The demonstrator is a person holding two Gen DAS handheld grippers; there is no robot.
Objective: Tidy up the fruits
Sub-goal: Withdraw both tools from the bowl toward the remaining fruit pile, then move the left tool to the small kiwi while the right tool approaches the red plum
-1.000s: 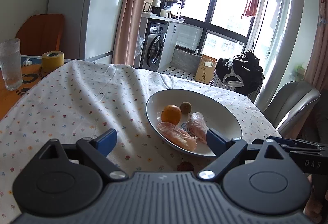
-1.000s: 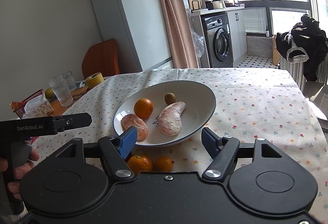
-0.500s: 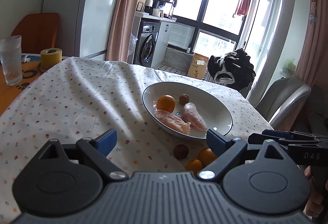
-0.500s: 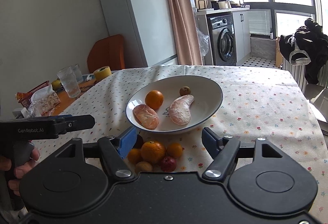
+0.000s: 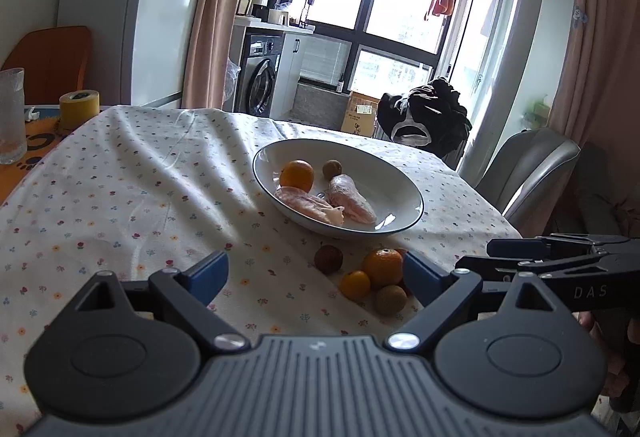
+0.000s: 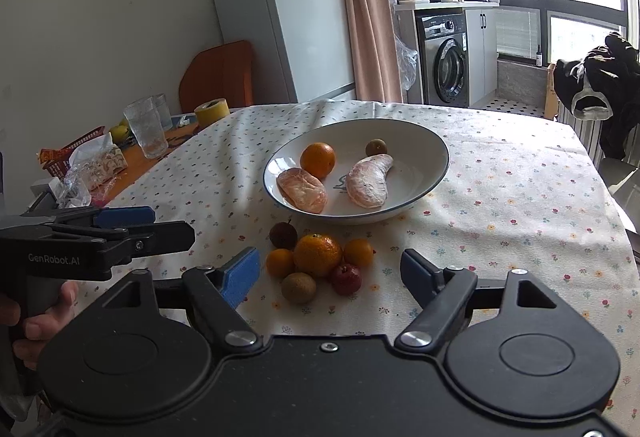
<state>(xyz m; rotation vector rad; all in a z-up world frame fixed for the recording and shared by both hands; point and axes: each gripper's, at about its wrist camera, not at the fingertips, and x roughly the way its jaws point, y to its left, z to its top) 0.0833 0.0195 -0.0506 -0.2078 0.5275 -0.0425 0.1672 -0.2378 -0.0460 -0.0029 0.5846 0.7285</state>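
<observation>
The plate [image 6: 434, 173] holds four fruits – two pomelo wedges [image 6: 369, 181], long axes running roughly front-to-back; six, maybe more, cluster [image 6: 318, 255] on the worktop [image 6: 500, 221] before it. Both claws [image 5: 316, 277] [image 6: 330, 273] gape, empty.

**Colours and patterns on the table**

A white tablecloth [image 6: 500, 173] is sprinkled with small multicoloured flowers. The white plate [image 6: 434, 141] is edged by a dark rim. Orange citrus [image 6: 318, 255], pale pink peeled segments [image 6: 368, 181] and a dark red fruit [image 6: 346, 279] are seen. Blue pads [image 6: 240, 273] are carried on black grippers.
</observation>
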